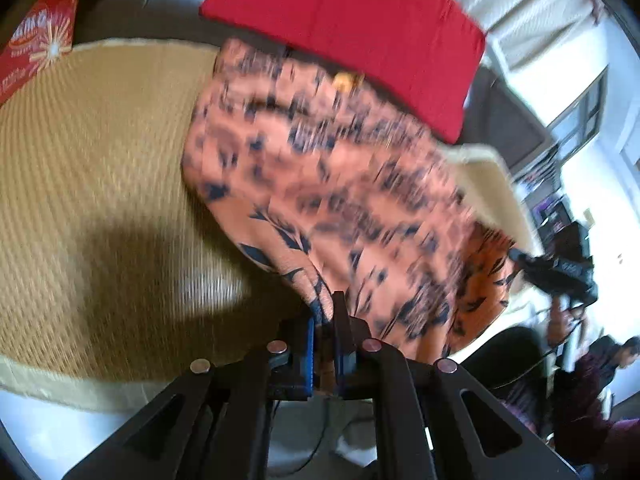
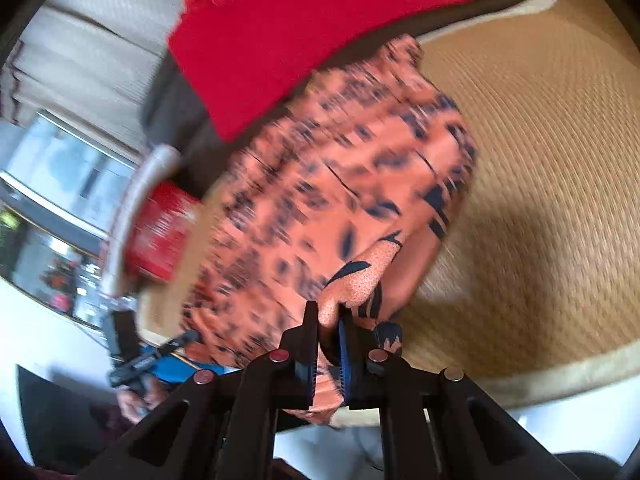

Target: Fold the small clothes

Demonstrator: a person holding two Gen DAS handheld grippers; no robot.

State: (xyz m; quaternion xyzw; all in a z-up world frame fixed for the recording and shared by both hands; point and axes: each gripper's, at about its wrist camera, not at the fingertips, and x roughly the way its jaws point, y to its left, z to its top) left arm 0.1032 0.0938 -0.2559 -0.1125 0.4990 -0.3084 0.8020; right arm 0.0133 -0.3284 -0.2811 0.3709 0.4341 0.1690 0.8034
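A small orange garment (image 1: pixel 320 168) with dark leaf prints is lifted at its near edge above a woven straw mat (image 1: pixel 100 160). My left gripper (image 1: pixel 326 312) is shut on one near corner of the cloth, which bunches between its blue pads. In the right wrist view the same garment (image 2: pixel 340 168) hangs blurred, and my right gripper (image 2: pixel 332 320) is shut on its other near corner, a fold of fabric pinched between the pads. The other gripper (image 1: pixel 560 272) shows at the far right of the left view and at the lower left (image 2: pixel 140 360) of the right view.
A red cushion (image 1: pixel 352 28) lies at the far side of the straw mat (image 2: pixel 540 160), touching the garment's far end. A red printed box (image 1: pixel 40 40) sits at the mat's left edge. A person (image 1: pixel 608 360) sits in the background at right. Windows and curtains lie beyond.
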